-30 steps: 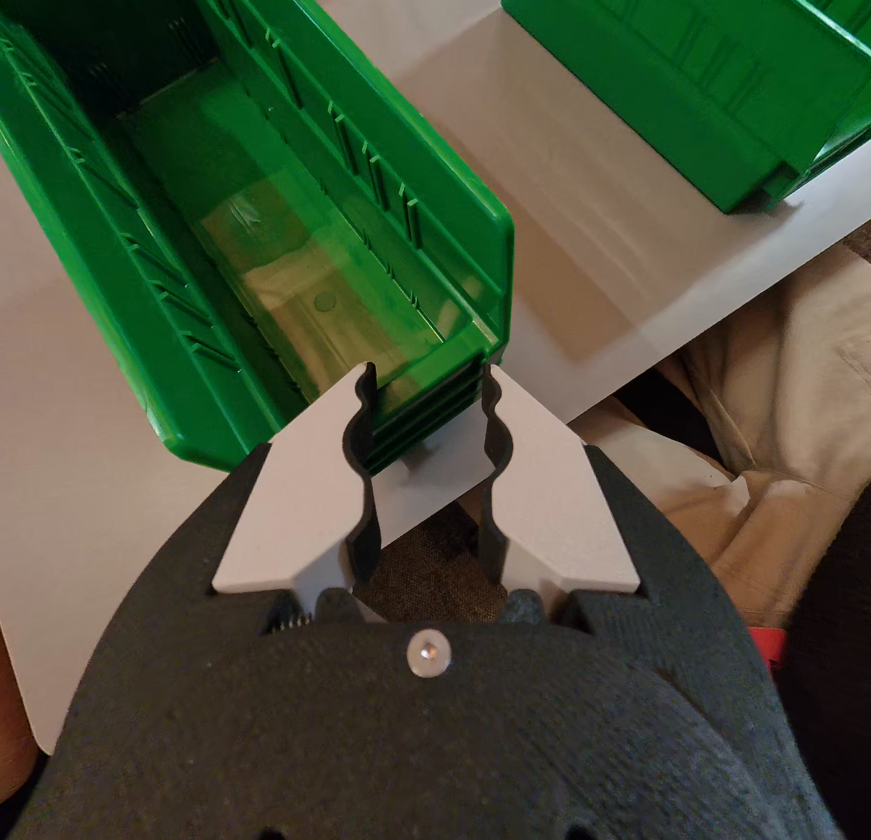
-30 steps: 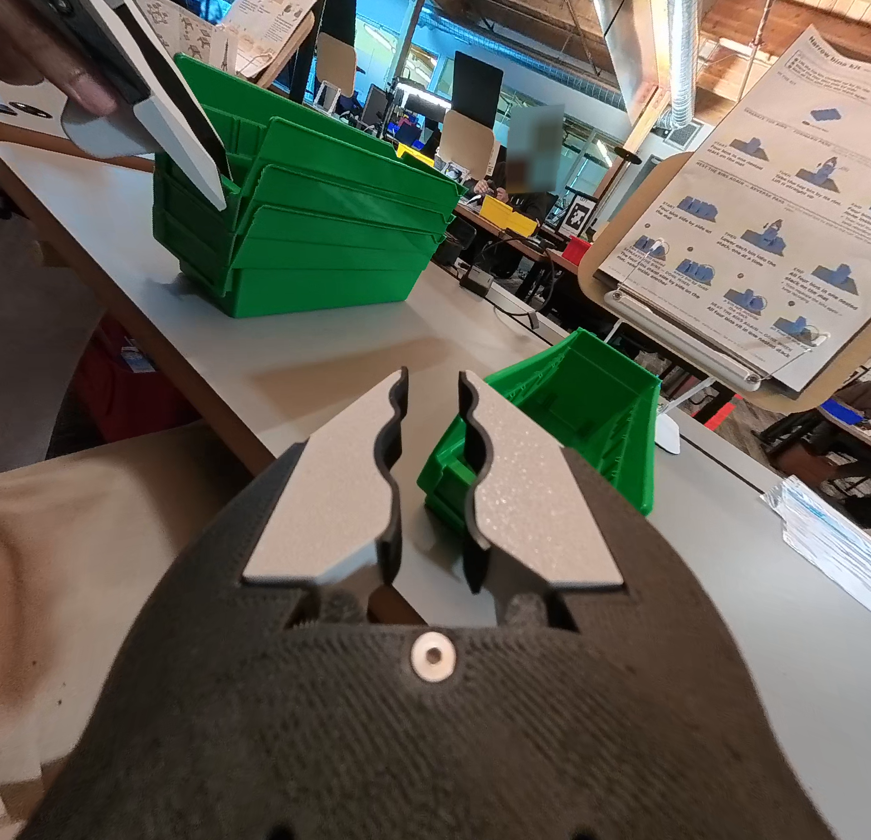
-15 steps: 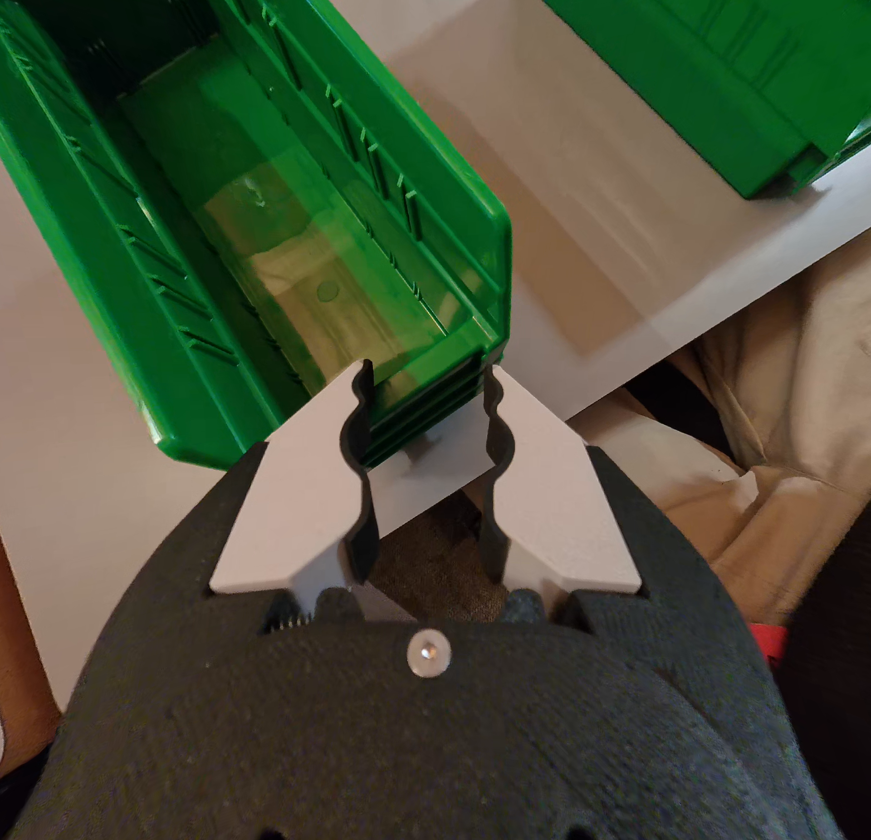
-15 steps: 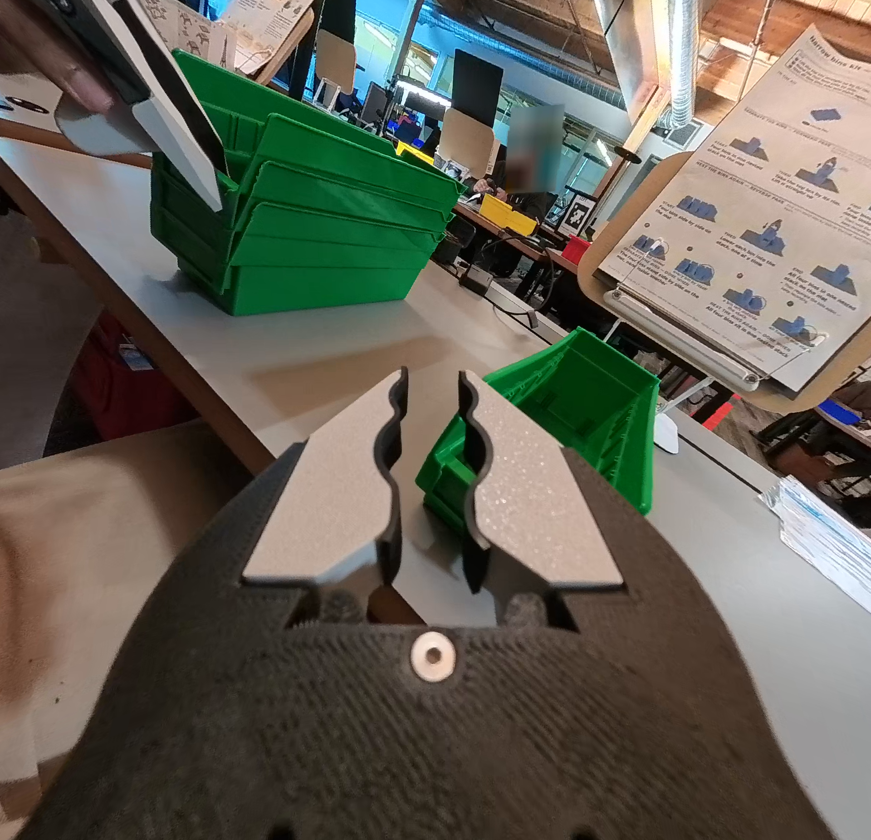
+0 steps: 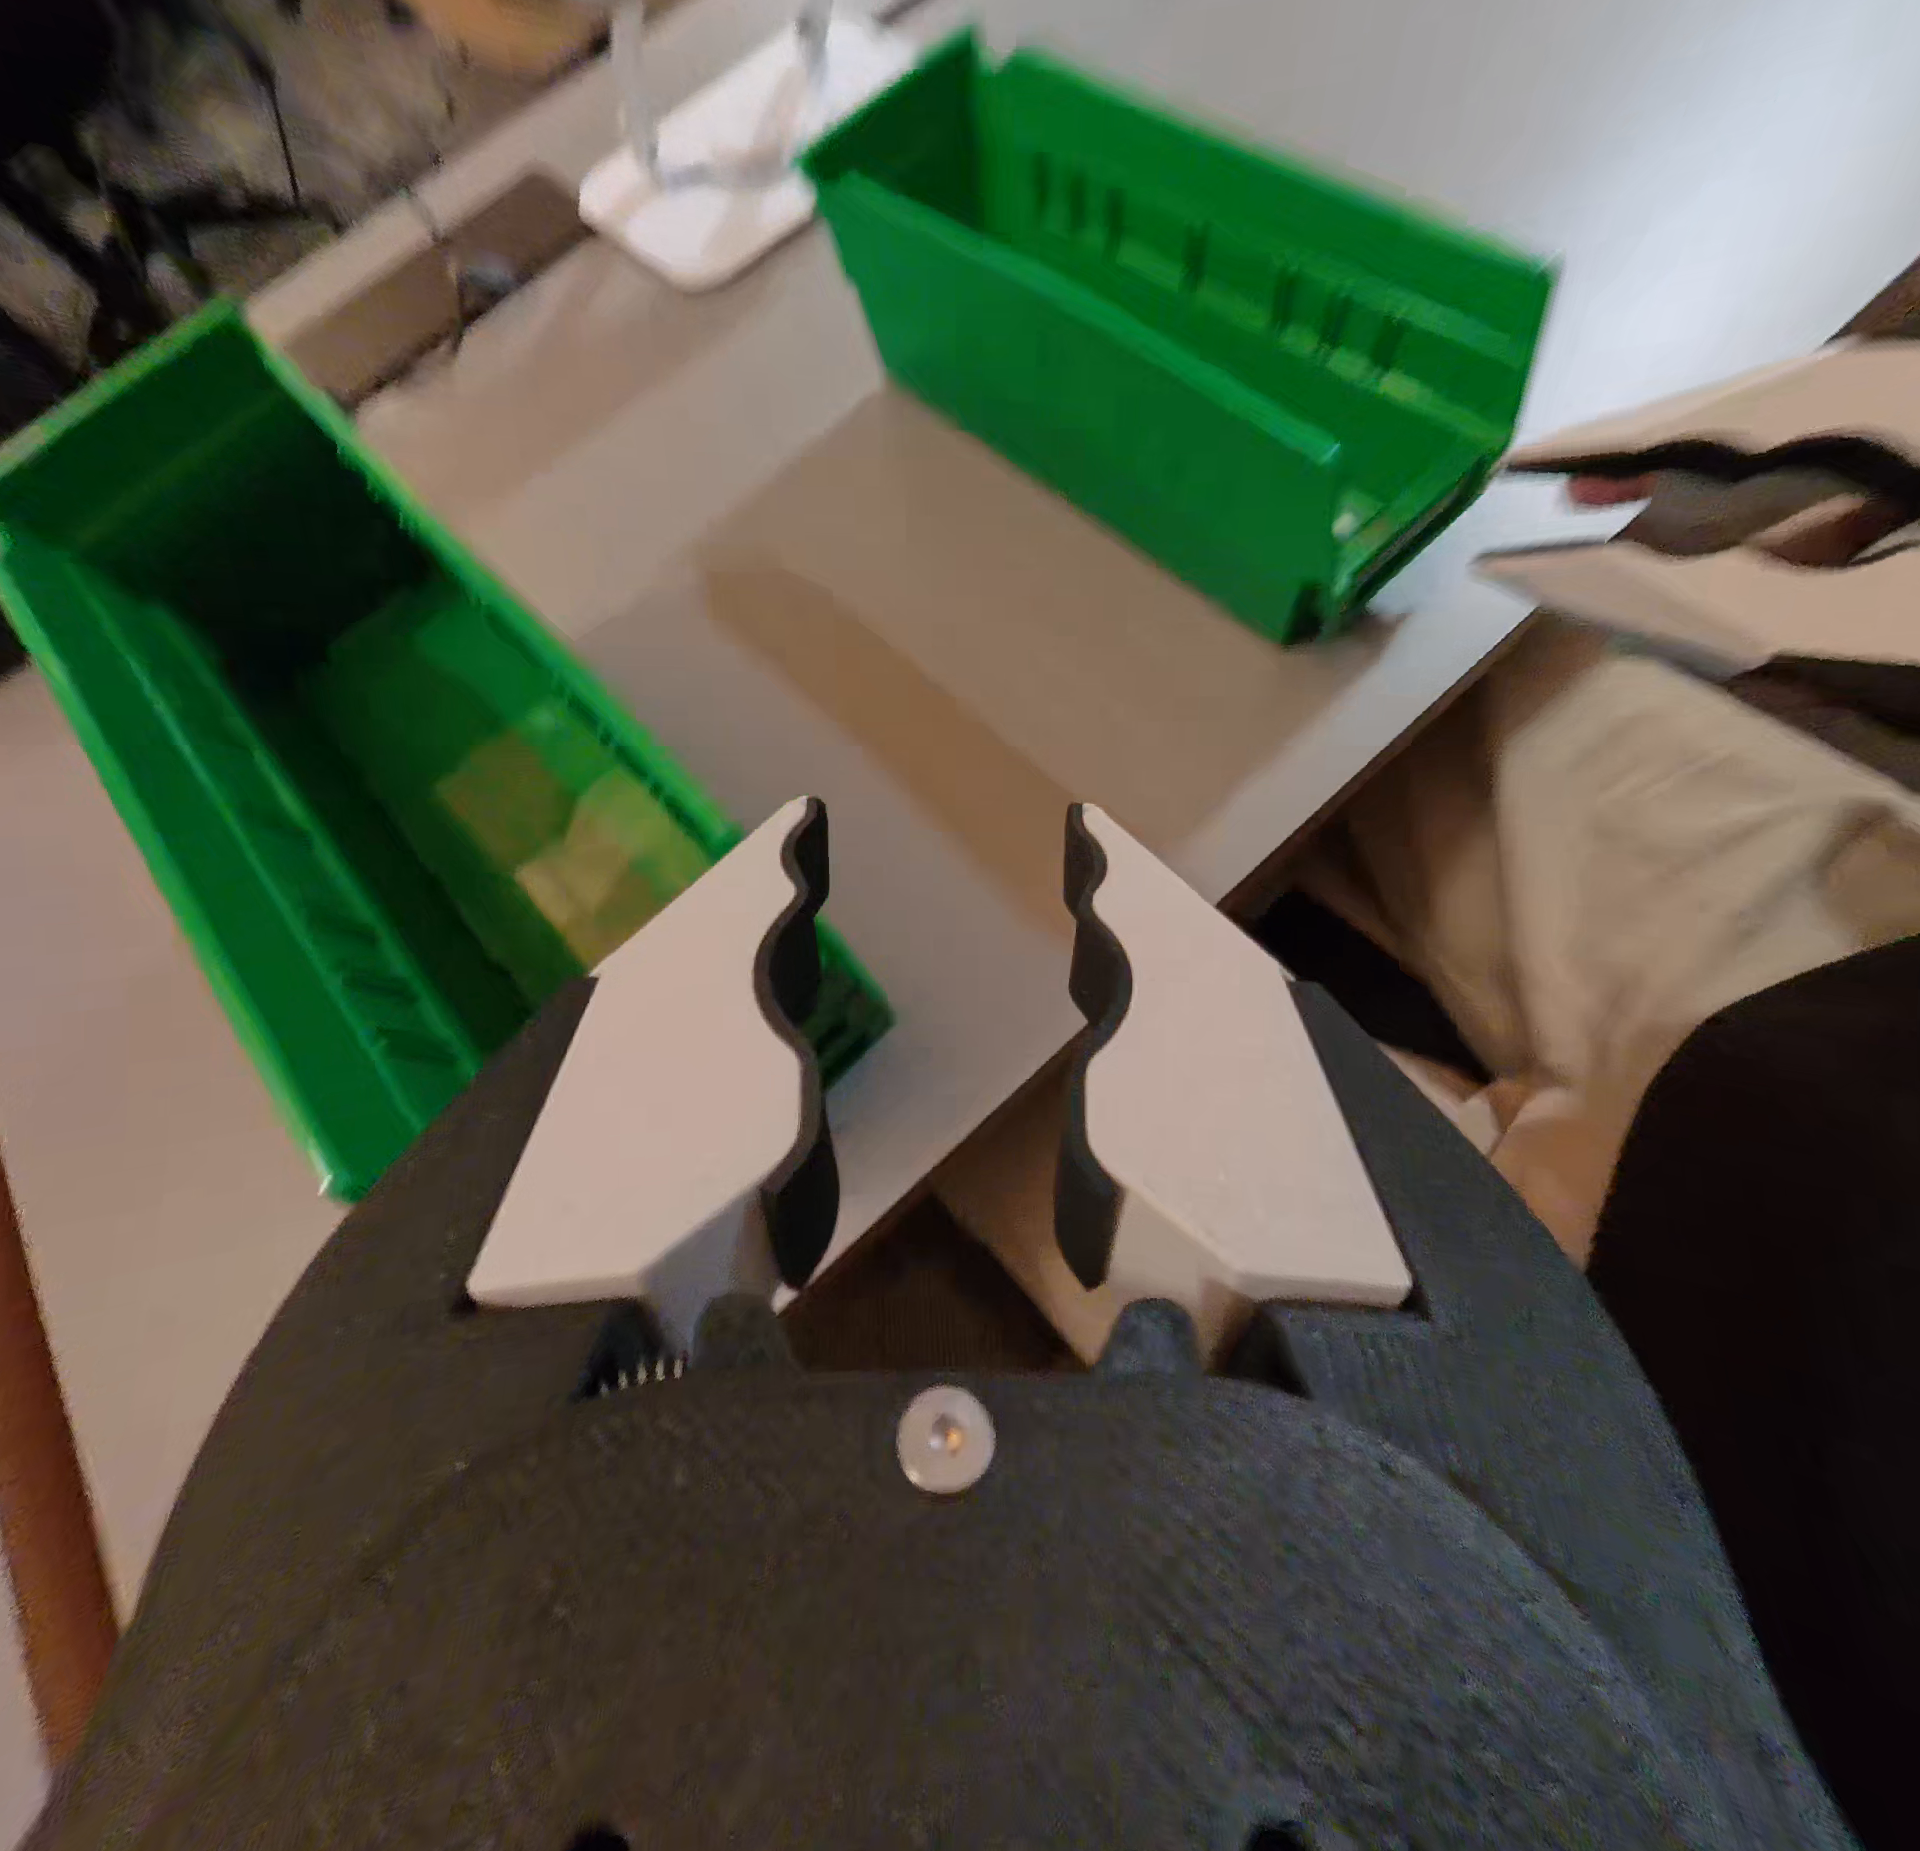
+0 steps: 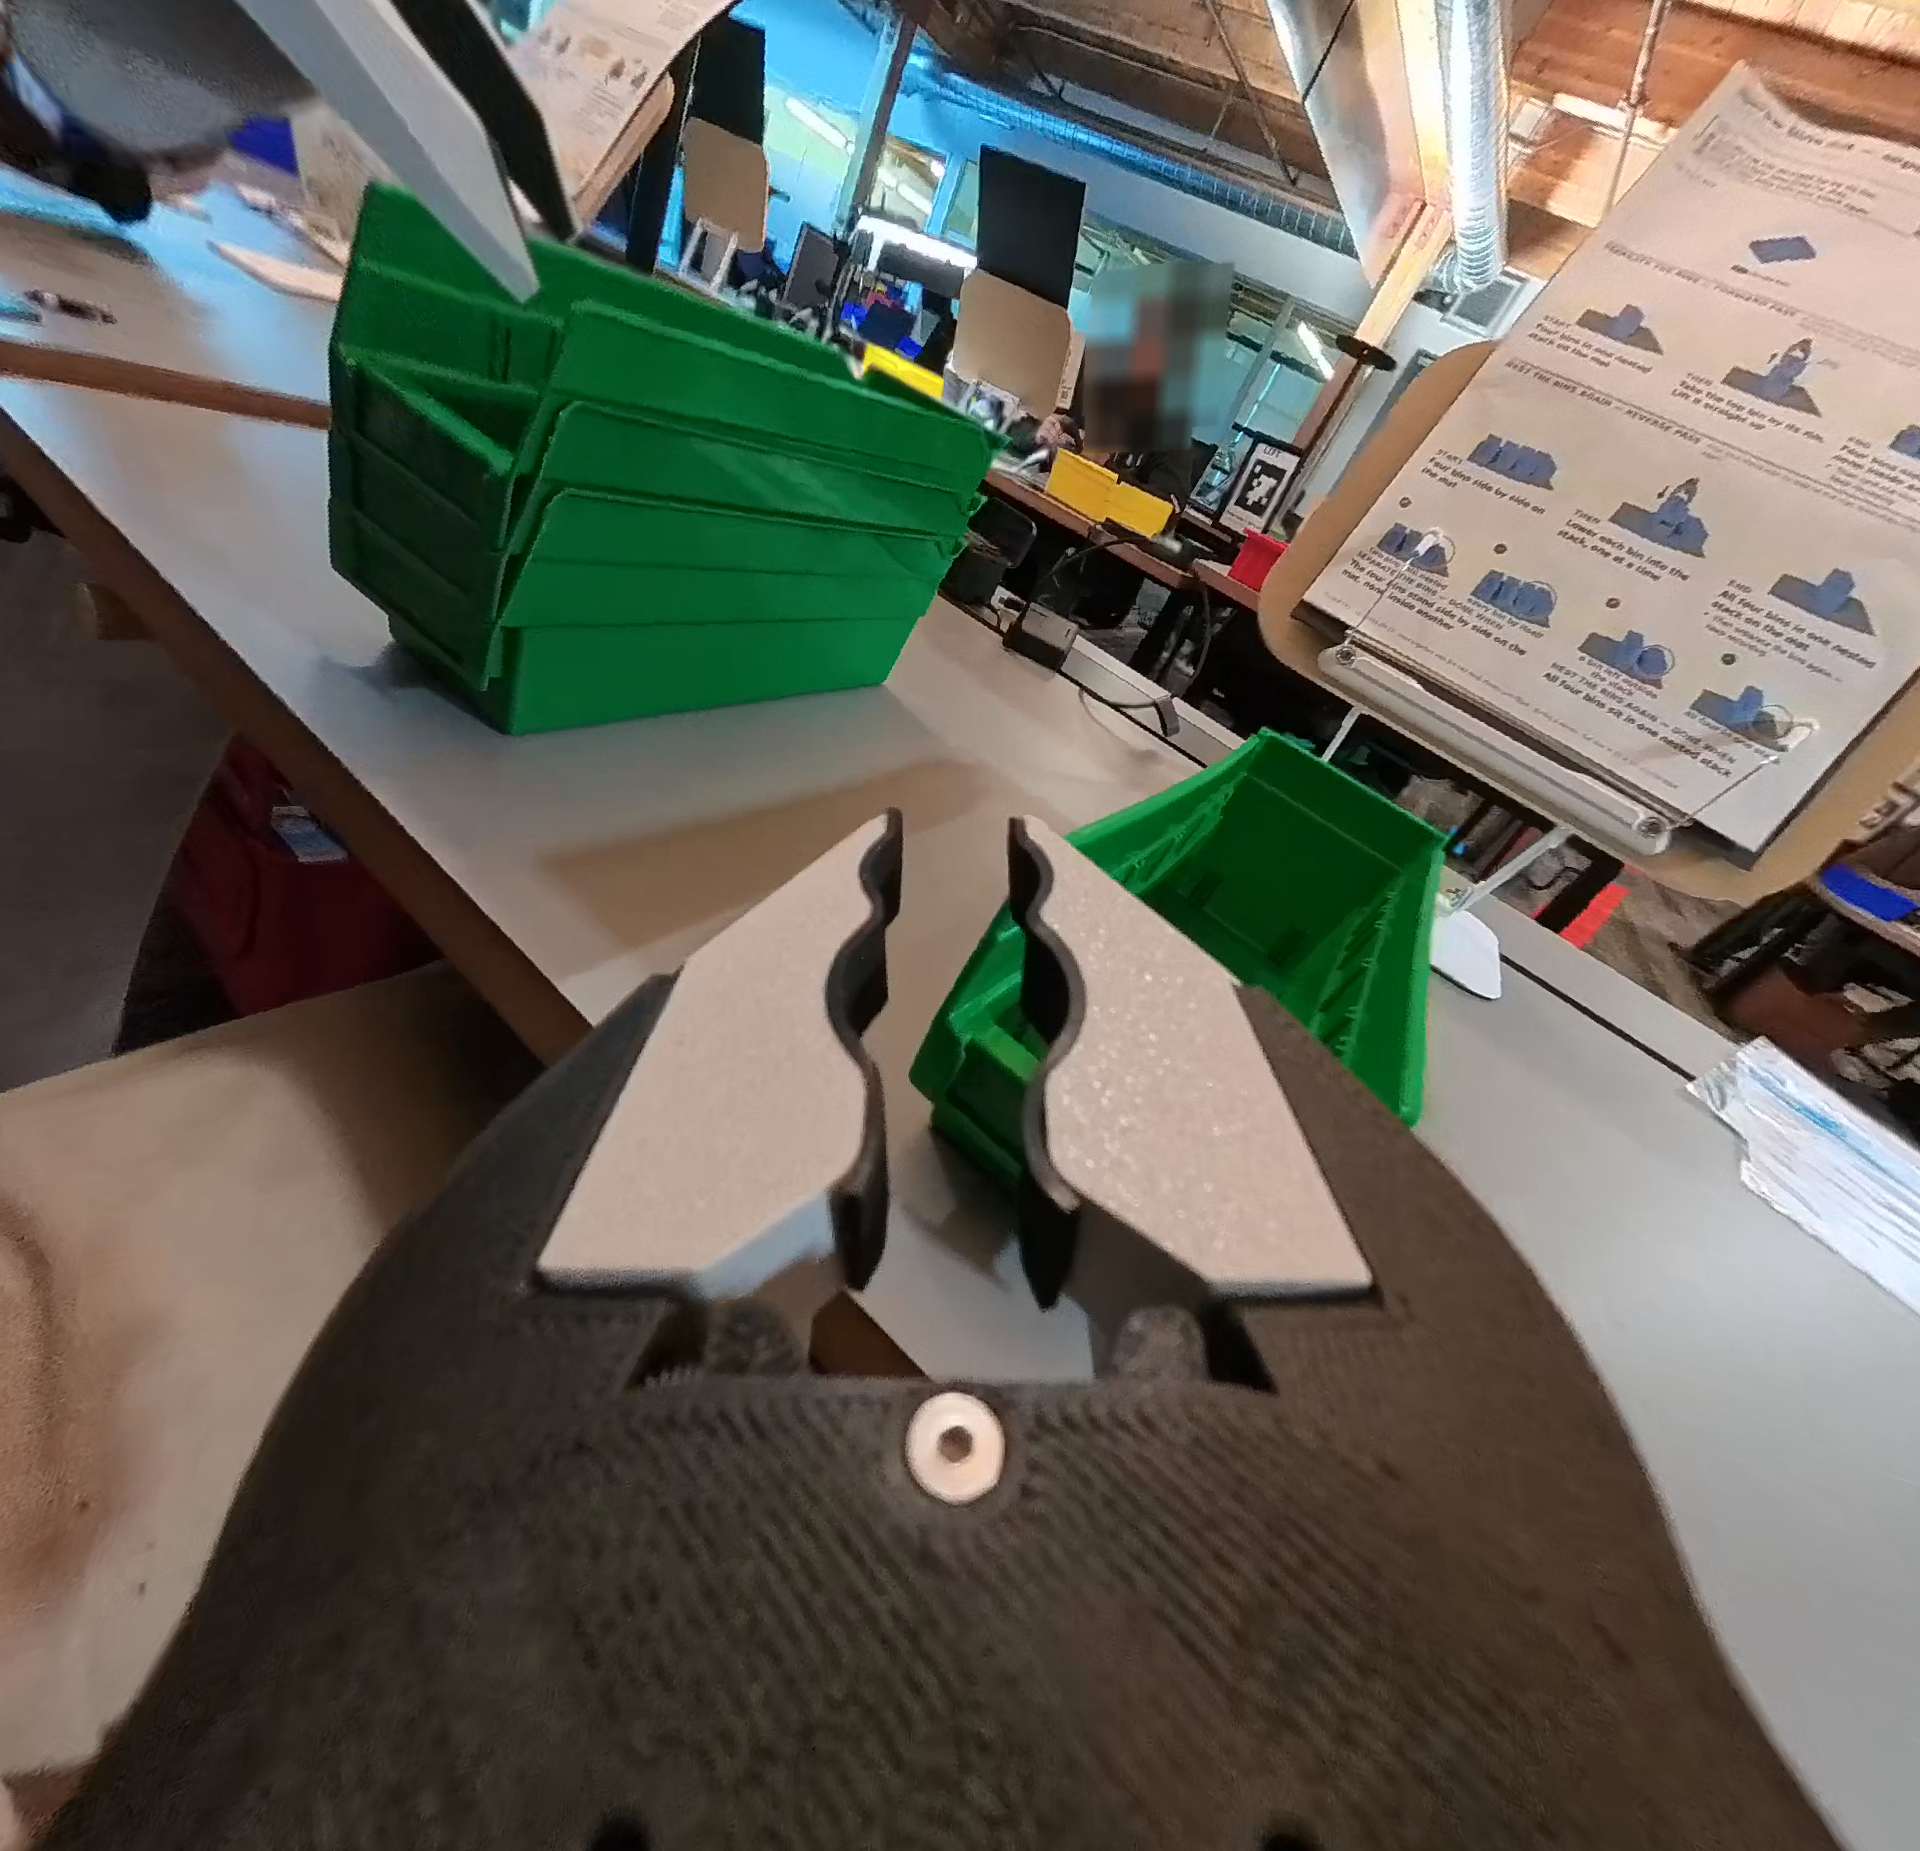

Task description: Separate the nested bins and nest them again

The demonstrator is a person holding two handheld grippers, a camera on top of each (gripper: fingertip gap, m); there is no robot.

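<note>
A stack of nested green bins (image 6: 675,534) stands on the grey table (image 6: 727,814) at the left; it also shows in the left wrist view (image 5: 312,710). Another green bin (image 6: 1278,928) stands apart to the right, and shows in the left wrist view (image 5: 1174,378) too. My left gripper (image 5: 945,835) is open and empty, just off the stack's near right corner by the table edge. In the right wrist view one of its fingers (image 6: 416,139) hangs over the stack's top rim. My right gripper (image 6: 954,835) has its jaws narrowly apart and empty, just in front of the separate bin.
An instruction board (image 6: 1662,451) on a white stand (image 5: 707,222) stands behind the separate bin. A pile of white and blue packets (image 6: 1849,1157) lies at the right. A person's lap in beige trousers (image 5: 1558,866) lies below the table's front edge.
My left gripper has drawn back from the stack's front lip, opened wider and tilted up towards the far side of the table. My right gripper has hardly moved.
</note>
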